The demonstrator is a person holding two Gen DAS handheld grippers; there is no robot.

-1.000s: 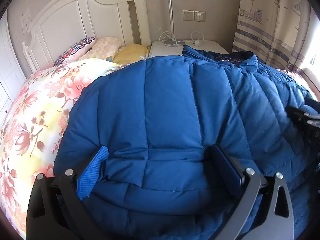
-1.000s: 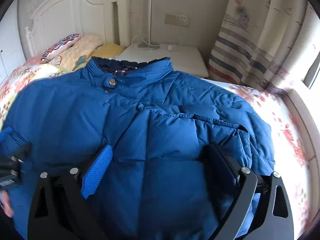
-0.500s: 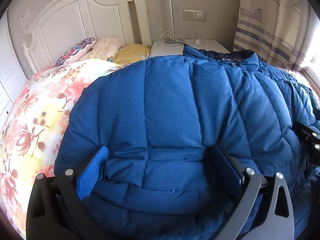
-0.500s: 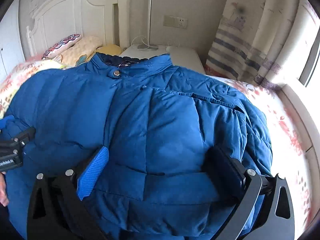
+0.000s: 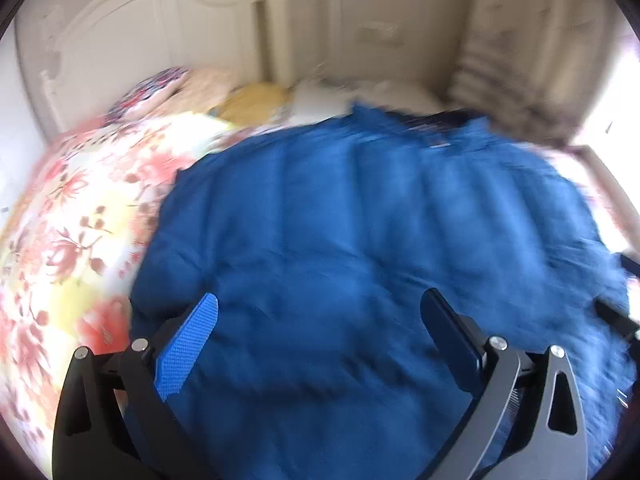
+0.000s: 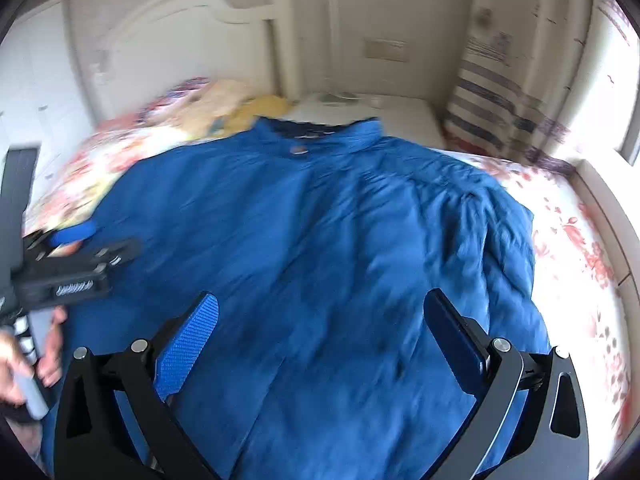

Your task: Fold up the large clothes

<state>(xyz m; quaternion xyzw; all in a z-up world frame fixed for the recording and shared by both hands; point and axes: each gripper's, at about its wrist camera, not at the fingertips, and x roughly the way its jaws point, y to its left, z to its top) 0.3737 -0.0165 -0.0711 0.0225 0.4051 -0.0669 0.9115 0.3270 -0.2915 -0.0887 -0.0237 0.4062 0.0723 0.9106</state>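
Observation:
A large blue quilted jacket (image 5: 360, 232) lies spread on the bed, its collar (image 6: 320, 136) toward the headboard. My left gripper (image 5: 320, 300) hovers over the jacket's near left part, jaws wide open, no cloth pinched between them. My right gripper (image 6: 322, 300) hovers over the near right part, also wide open with nothing gripped. The right wrist view shows the left gripper (image 6: 60, 264) at the far left with a hand (image 6: 48, 344) on its handle. Both views are blurred by motion.
The floral bed cover (image 5: 72, 220) shows left of the jacket and again on its right (image 6: 576, 248). Pillows (image 5: 192, 88) lie by the white headboard (image 5: 152, 40). A white nightstand (image 6: 380, 108) and a striped curtain (image 6: 500, 100) stand at the back right.
Both grippers have pulled back and risen off the jacket. The padded fold that bulged between each pair of jaws has dropped flat. More of the bed and wall shows.

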